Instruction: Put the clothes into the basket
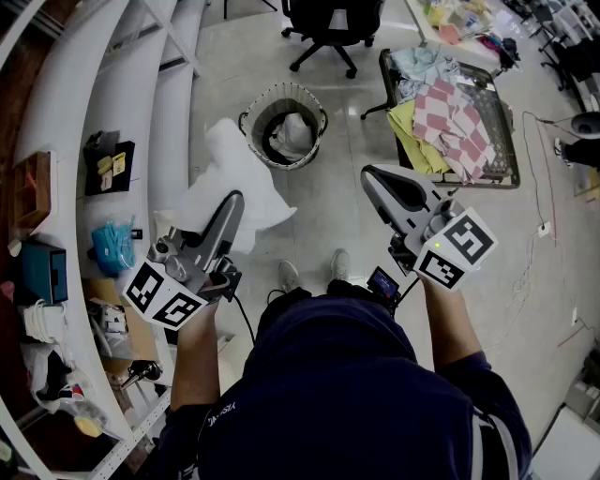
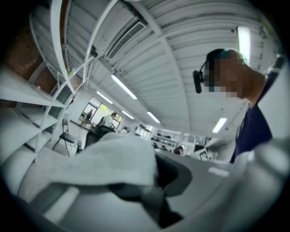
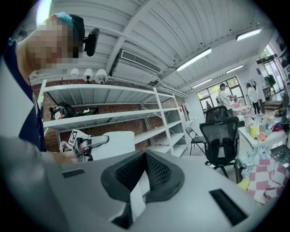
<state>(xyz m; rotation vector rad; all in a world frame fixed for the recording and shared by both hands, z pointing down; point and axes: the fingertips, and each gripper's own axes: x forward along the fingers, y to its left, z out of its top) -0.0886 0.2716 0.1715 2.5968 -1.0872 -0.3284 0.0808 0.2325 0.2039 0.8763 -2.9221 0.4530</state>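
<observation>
The left gripper (image 1: 232, 201) is pinching a white cloth (image 1: 217, 183), which is hanging just beside the basket (image 1: 247, 122). The basket is standing on the floor ahead, holding a pale garment (image 1: 296, 132). The right gripper (image 1: 373, 174) is hovering with its jaws pressed together, empty. More clothes (image 1: 450, 117) are lying in a cart (image 1: 513, 150) at the right.

Two grippers: left gripper (image 1: 232, 199), right gripper (image 1: 367, 172). One round basket (image 1: 251, 139), upper centre. One white cloth (image 1: 220, 173). One office chair (image 1: 328, 23), top. One black tray (image 1: 513, 155), upper right. Two shoes (image 1: 289, 275).
</observation>
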